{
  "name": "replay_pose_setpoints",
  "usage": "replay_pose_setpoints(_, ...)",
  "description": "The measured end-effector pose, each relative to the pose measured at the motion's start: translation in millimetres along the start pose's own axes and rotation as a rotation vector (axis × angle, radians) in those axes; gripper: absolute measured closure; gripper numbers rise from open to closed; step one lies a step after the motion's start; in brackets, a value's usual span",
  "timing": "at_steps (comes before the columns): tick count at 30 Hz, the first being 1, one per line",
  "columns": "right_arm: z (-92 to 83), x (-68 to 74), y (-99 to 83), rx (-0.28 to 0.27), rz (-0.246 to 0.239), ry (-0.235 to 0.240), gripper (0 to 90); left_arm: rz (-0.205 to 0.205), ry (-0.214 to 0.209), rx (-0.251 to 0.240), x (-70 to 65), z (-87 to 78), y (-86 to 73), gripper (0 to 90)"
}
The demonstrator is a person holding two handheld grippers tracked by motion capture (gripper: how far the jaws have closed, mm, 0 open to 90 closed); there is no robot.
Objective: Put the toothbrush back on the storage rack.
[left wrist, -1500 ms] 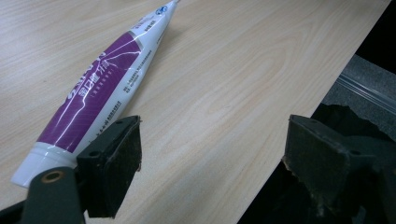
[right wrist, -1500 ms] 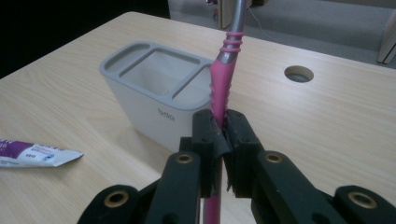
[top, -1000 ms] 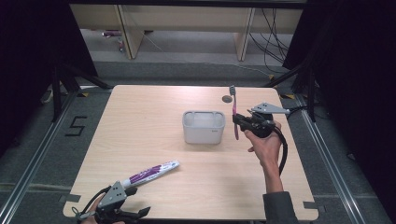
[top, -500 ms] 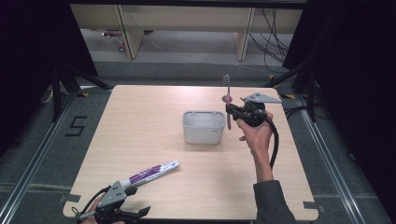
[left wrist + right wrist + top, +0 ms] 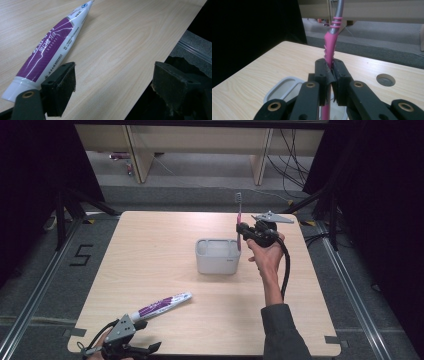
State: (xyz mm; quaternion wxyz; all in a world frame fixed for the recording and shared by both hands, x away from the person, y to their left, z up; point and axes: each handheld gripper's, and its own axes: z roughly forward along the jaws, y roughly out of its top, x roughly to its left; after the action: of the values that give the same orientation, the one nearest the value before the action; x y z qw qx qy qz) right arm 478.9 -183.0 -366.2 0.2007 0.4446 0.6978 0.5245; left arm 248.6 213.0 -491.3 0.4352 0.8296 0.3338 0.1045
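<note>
A: While your right claw (image 5: 242, 228) clamps the pink toothbrush (image 5: 239, 218), where does the brush sit?

B: You hold it upright, bristles at the top, with its lower end at the right end of the grey holder (image 5: 217, 256) near the middle of the surface (image 5: 150, 260). In the right gripper view your pads pinch the pink handle (image 5: 329, 47) tight, and the holder (image 5: 284, 86) lies below your claw (image 5: 331, 72). I cannot tell whether the handle's tip touches the holder.

A: And your left claw?

B: Your left claw (image 5: 142, 351) stands wide open at the near left edge of the surface, gripping nothing. The purple and white toothpaste tube (image 5: 160, 305) lies flat just ahead of it. In the left gripper view the tube (image 5: 50, 50) runs past the outside of one finger (image 5: 60, 90), not between your pads, and its capped end sits right by that finger.
</note>
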Motion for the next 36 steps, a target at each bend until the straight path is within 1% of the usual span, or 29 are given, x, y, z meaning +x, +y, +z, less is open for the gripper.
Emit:
replay_pose_setpoints(1, 1.9, -1.5, -0.4, -0.004, 0.0, 0.008, 83.5, -0.002, 0.0, -0.003, 0.0, 0.2, 0.0, 18.4)
replay_pose_setpoints(2, 3.4, -2.3, -0.9, -0.006, -0.003, 0.009, 83.4, -0.023, -0.006, -0.016, -1.1, 0.9, 0.2, 18.4)
replay_pose_setpoints(3, 4.2, -2.5, -1.1, 0.002, -0.002, -0.004, 83.5, -0.027, -0.006, -0.015, -1.4, 0.7, 0.3, 18.4)
replay_pose_setpoints(4, 6.0, -3.3, -1.9, 0.007, 0.002, -0.001, 83.5, -0.027, -0.006, -0.015, -1.4, 0.7, 0.3, 18.4)
replay_pose_setpoints(5, 8.4, -3.9, -3.4, 0.008, 0.017, -0.004, 83.5, -0.01, -0.002, -0.01, -0.7, 0.6, -0.2, 18.4)
replay_pose_setpoints(6, 9.3, -4.8, -3.3, 0.014, 0.006, -0.015, 83.5, -0.012, -0.004, -0.012, -1.0, 0.6, 0.0, 18.4)
replay_pose_setpoints(9, 14.5, -7.0, -4.9, 0.002, 0.004, -0.014, 83.5, -0.022, -0.002, -0.019, -1.7, 0.6, 0.3, 18.4)
replay_pose_setpoints(10, 14.8, -6.1, -5.2, 0.009, 0.019, -0.028, 83.4, -0.023, -0.011, -0.02, -1.6, 1.0, -0.2, 18.4)
replay_pose_setpoints(11, 17.1, -8.3, -5.8, 0.001, -0.003, -0.029, 83.4, 0.002, -0.003, 0.004, 0.2, -0.2, 0.0, 18.4)
replay_pose_setpoints(12, 18.3, -7.3, -6.0, 0.008, 0.02, -0.022, 83.5, 0.001, -0.003, 0.002, -0.2, 0.2, 0.0, 18.4)
replay_pose_setpoints(14, 20.5, -7.6, -7.3, 0.014, 0.024, -0.026, 83.4, -0.024, -0.011, -0.023, -2.6, 1.4, 0.0, 18.4)
replay_pose_setpoints(15, 22.1, -8.5, -8.7, 0.011, 0.013, -0.027, 83.4, -0.023, -0.014, -0.014, -2.6, 0.8, 0.4, 18.4)
replay_pose_setpoints(16, 22.5, -7.4, -9.6, 0.017, 0.035, -0.03, 83.4, -0.024, -0.013, -0.017, -2.8, 0.8, 0.2, 18.3)
replay_pose_setpoints(20, 26.2, -9.3, -14.4, 0.024, 0.033, -0.035, 83.4, -0.026, -0.009, -0.027, -2.7, 1.4, 0.0, 18.4)
replay_pose_setpoints(21, 26.2, -7.9, -15.6, 0.037, 0.054, -0.038, 83.4, -0.025, -0.007, -0.027, -3.1, 1.4, -0.1, 18.4)
replay_pose_setpoints(23, 28.5, -10.9, -18.5, 0.035, 0.038, -0.032, 83.4, -0.024, -0.005, -0.019, -3.1, 0.9, 0.5, 18.4)
replay_pose_setpoints(24, 28.4, -11.0, -19.9, 0.039, 0.048, -0.036, 83.4, -0.026, -0.003, -0.017, -3.2, 0.8, 0.7, 18.4)
replay_pose_setpoints(25, 28.9, -11.8, -20.7, 0.042, 0.037, -0.037, 83.4, -0.025, -0.005, -0.026, -3.2, 1.5, 0.2, 18.4)
replay_pose_setpoints(26, 28.9, -11.2, -22.1, 0.043, 0.049, -0.043, 83.4, -0.021, -0.007, -0.023, -2.9, 1.2, 0.0, 18.4)
replay_pose_setpoints(27, 29.3, -12.1, -23.1, 0.042, 0.042, -0.041, 83.4, -0.018, -0.013, -0.011, -2.6, 0.4, 0.4, 18.4)
replay_pose_setpoints(28, 30.0, -12.7, -23.8, 0.04, 0.037, -0.034, 83.4, -0.02, -0.003, -0.023, -3.0, 1.3, 0.1, 18.4)
replay_pose_setpoints(29, 30.3, -13.0, -24.8, 0.046, 0.032, -0.04, 83.4, -0.021, -0.003, -0.013, -2.9, 0.6, 0.7, 18.4)
replay_pose_setpoints(30, 30.5, -12.9, -25.8, 0.047, 0.043, -0.037, 83.4, -0.021, -0.003, -0.012, -3.0, 0.5, 0.7, 18.4)
replay_pose_setpoints(31, 30.9, -13.2, -26.6, 0.051, 0.037, -0.037, 83.4, -0.025, -0.006, -0.027, -3.2, 1.5, 0.0, 18.4)
replay_pose_setpoints(32, 31.4, -14.2, -28.0, 0.052, 0.025, -0.041, 83.4, -0.02, -0.007, -0.024, -3.0, 1.2, 0.0, 18.4)
replay_pose_setpoints(33, 31.6, -13.8, -28.8, 0.055, 0.041, -0.036, 83.4, -0.019, -0.006, -0.023, -2.8, 1.1, 0.1, 18.4)
replay_pose_setpoints(34, 32.0, -14.2, -30.0, 0.057, 0.031, -0.044, 83.4, -0.022, -0.003, -0.016, -3.2, 0.6, 0.7, 18.4)
replay_pose_setpoints(35, 32.0, -14.1, -31.1, 0.06, 0.047, -0.037, 83.4, -0.022, -0.004, -0.022, -3.1, 0.9, 0.5, 18.3)
replay_pose_setpoints(36, 32.7, -14.2, -32.5, 0.06, 0.045, -0.042, 83.4, -0.017, -0.006, -0.023, -2.8, 0.9, 0.3, 18.4)
